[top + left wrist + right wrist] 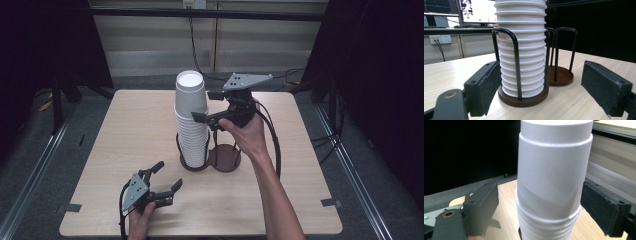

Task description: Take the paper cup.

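A tall stack of upside-down white paper cups stands in the left ring of a dark wooden holder with black wire posts. The holder's right ring holds nothing. My right gripper hangs beside the top of the stack, jaws open. In the right gripper view the top cup sits between the jaws of the right gripper with a gap on each side. My left gripper rests on the table near its front edge, open, and faces the cups and the holder.
The light wooden table has bare wood left and right of the holder. Black curtains stand at both sides, and cables run down the back wall. Monitors and a wall socket lie beyond the table.
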The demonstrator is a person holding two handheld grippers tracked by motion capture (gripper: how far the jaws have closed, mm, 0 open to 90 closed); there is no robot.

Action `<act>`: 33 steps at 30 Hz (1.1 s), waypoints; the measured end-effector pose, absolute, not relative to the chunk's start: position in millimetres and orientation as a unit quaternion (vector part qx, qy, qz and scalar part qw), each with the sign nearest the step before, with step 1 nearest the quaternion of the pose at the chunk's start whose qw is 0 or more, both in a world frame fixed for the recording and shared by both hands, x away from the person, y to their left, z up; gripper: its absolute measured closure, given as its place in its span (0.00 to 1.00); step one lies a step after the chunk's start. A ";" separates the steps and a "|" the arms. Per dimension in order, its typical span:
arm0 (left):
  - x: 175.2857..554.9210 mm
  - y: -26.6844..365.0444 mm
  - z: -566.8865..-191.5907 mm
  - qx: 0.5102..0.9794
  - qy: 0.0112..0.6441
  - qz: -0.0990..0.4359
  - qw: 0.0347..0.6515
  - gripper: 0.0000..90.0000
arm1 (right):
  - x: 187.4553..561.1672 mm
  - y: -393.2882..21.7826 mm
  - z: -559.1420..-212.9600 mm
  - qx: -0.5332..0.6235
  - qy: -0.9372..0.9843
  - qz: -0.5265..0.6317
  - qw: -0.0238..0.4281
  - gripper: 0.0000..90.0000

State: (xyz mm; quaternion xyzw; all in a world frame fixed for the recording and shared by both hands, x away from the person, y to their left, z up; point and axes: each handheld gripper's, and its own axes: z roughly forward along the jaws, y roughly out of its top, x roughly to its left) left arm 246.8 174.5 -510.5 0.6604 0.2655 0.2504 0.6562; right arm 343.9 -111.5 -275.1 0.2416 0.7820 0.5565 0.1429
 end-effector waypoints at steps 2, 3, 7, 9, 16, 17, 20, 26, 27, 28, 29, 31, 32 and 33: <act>247.2 175.2 -510.2 0.662 0.263 0.255 0.654 0.17 | 345.6 -110.5 -273.0 0.241 0.785 0.553 0.141 0.16; 246.7 174.5 -510.5 0.661 0.265 0.250 0.656 0.17 | 347.1 -109.6 -270.9 0.241 0.787 0.550 0.142 0.16; 246.8 174.5 -510.5 0.661 0.265 0.250 0.656 0.17 | 353.0 -106.4 -262.5 0.243 0.794 0.539 0.144 0.17; 247.2 175.2 -510.2 0.663 0.262 0.255 0.654 0.17 | 355.0 -104.5 -259.4 0.243 0.795 0.536 0.145 0.17; 247.2 175.2 -510.2 0.663 0.262 0.254 0.654 0.17 | 363.4 -97.0 -249.5 0.240 0.814 0.511 0.137 0.16; 247.2 175.2 -510.2 0.663 0.262 0.254 0.654 0.17 | 363.4 -97.0 -249.5 0.240 0.814 0.511 0.137 0.16; 247.1 175.0 -510.3 0.661 0.263 0.254 0.655 0.17 | 367.5 -94.3 -245.9 0.239 0.817 0.507 0.133 0.16; 247.1 175.3 -510.2 0.663 0.262 0.254 0.654 0.17 | 372.7 -89.3 -240.3 0.237 0.824 0.497 0.133 0.16; 247.1 175.2 -510.2 0.663 0.263 0.254 0.654 0.17 | 373.6 -88.3 -238.8 0.235 0.826 0.495 0.133 0.16; 247.1 175.2 -510.2 0.663 0.263 0.254 0.654 0.17 | 374.2 -87.6 -237.5 0.235 0.827 0.493 0.134 0.16; 247.1 175.2 -510.2 0.663 0.263 0.254 0.654 0.17 | 375.4 -86.3 -235.8 0.234 0.828 0.492 0.134 0.16; 246.7 174.7 -510.4 0.661 0.265 0.250 0.656 0.17 | 377.1 -84.0 -234.3 0.235 0.830 0.487 0.136 0.17; 247.1 175.3 -510.2 0.663 0.263 0.254 0.654 0.17 | 378.6 -82.7 -233.8 0.234 0.831 0.487 0.134 0.17; 247.1 175.2 -510.2 0.663 0.263 0.254 0.654 0.17 | 379.5 -81.6 -233.6 0.233 0.831 0.487 0.132 0.18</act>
